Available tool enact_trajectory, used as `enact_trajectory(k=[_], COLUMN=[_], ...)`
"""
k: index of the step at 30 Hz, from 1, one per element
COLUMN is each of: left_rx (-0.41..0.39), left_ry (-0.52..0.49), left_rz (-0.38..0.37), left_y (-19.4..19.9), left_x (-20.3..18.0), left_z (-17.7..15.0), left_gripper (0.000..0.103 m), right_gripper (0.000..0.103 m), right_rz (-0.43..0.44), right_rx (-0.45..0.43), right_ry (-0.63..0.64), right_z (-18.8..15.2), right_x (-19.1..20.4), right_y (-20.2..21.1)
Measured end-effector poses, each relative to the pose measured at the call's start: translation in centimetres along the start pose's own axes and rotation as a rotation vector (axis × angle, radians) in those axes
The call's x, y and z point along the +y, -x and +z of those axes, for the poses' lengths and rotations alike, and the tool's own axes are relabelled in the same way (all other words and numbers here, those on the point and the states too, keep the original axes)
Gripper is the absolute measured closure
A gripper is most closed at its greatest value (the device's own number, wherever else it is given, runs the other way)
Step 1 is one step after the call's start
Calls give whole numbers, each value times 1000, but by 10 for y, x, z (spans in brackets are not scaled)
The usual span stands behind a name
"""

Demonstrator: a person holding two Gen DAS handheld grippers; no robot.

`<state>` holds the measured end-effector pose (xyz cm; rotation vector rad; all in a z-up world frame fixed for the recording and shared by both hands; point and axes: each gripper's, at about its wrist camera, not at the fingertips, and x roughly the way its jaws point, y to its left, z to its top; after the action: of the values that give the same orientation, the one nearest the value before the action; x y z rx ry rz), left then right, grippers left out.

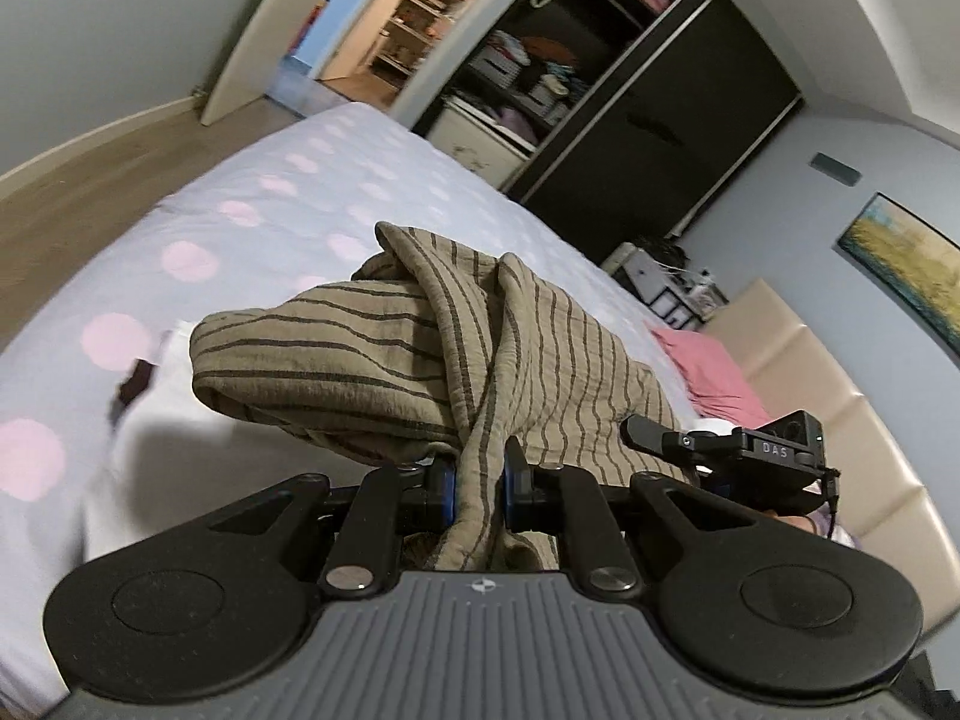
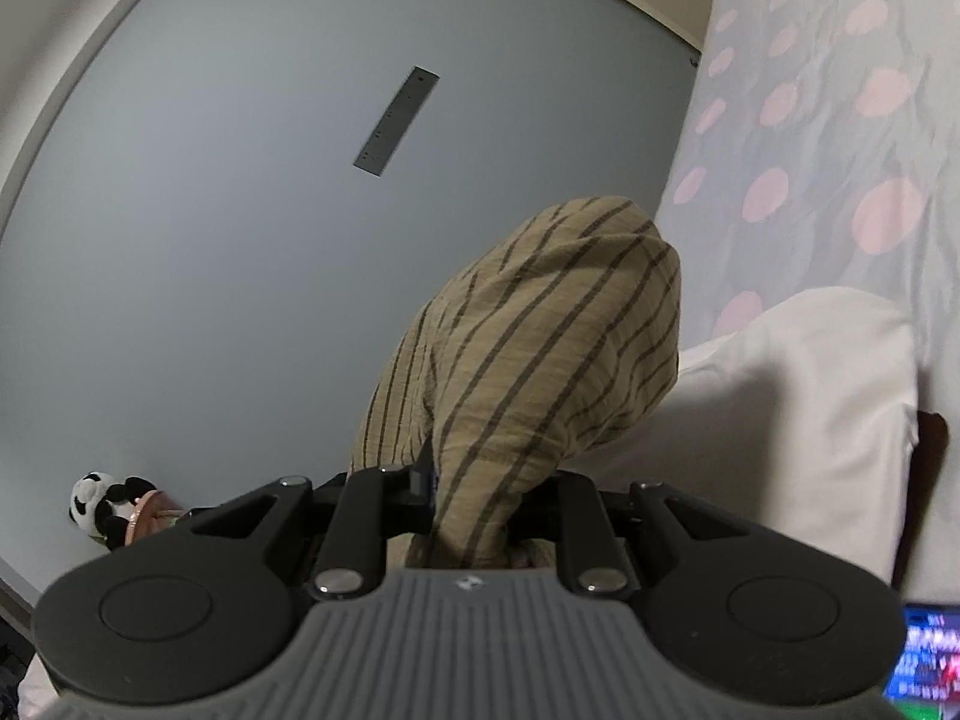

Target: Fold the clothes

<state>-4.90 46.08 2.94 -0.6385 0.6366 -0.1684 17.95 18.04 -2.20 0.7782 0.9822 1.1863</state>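
The left gripper [image 1: 480, 492] is clamped on a gathered strand of the striped garment [image 1: 420, 348], a tan cloth with thin dark stripes, and the right gripper [image 2: 474, 498] is pinched on another bunch of the same cloth [image 2: 540, 330]. The garment is lifted off the bed [image 1: 270, 192], hanging and humped between the two tools above the dotted bedspread, roughly over the near half of the bed and not far from the edge that meets the headboard [image 1: 840, 396]. A white garment [image 2: 780, 396] lies on the bedspread beneath it, and a pink pillow [image 1: 708, 372] sits at the headboard end. The cloth looks light, soft and crinkled, so it should drape and sag freely and slip little in the pads, but it will twist on itself, as the rope-like fold at the left jaws shows. Which part of the garment each tool holds is hard to tell, since the cloth is bunched and close to both lenses; it may be a hem or a sleeve. For a clean fold, a hold at two matching corners or along one seam would likely serve best, with the cloth spread flat on the bedspread away from the white garment.
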Motion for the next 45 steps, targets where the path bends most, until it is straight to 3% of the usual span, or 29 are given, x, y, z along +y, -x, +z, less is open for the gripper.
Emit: enact_trajectory(k=[3,5,6,7,10,15,17,21,25,27,29,31,34,37,40,45], left_rx=[25,52,65,77,47,-49,-107,-163,-140,-110,-85,-92,-112,-146,-175,-82], left_ry=[33,62,70,76,5,-169,-215,-319,-410,-379,-343,-282,-194,-146,-120,-166], left_rz=[15,47,70,95,141,252,230,143,170,212,319,396,479,481,366,300], left_y=[-15,-31,-37,-42,-28,8,21,15,-28,-58,-83,-87,-83,-61,-43,-57], left_x=[35,56,63,68,53,15,-5,-47,-54,-38,-14,8,37,49,45,31], left_z=[-2,-8,-12,-16,-15,-8,-2,-5,-11,-10,-7,-4,2,9,23,39], left_gripper=[90,86,79,75,66,65,65,59,59,61,74,75,75,74,74,70], right_gripper=[82,71,55,54,48,47,47,47,48,49,51,57,56,51,47,46], right_rz=[-70,-148,-187,-226,-303,-379,-399,-435,-520,-576,-631,-685,-767,-723,-648,-649], right_rx=[24,44,47,51,17,-78,-115,-119,-143,-169,-195,-220,-259,-300,-323,-282], right_ry=[-36,-46,-31,-15,117,371,470,628,651,627,603,578,539,486,487,499], right_z=[-6,-13,-18,-22,-35,-48,-48,-32,-23,-17,-11,-5,5,12,7,-4], right_x=[-26,-43,-46,-49,-30,16,35,56,55,46,37,28,15,10,16,21], right_y=[-20,-29,-29,-30,-4,25,28,-14,-52,-62,-72,-83,-98,-85,-67,-58])
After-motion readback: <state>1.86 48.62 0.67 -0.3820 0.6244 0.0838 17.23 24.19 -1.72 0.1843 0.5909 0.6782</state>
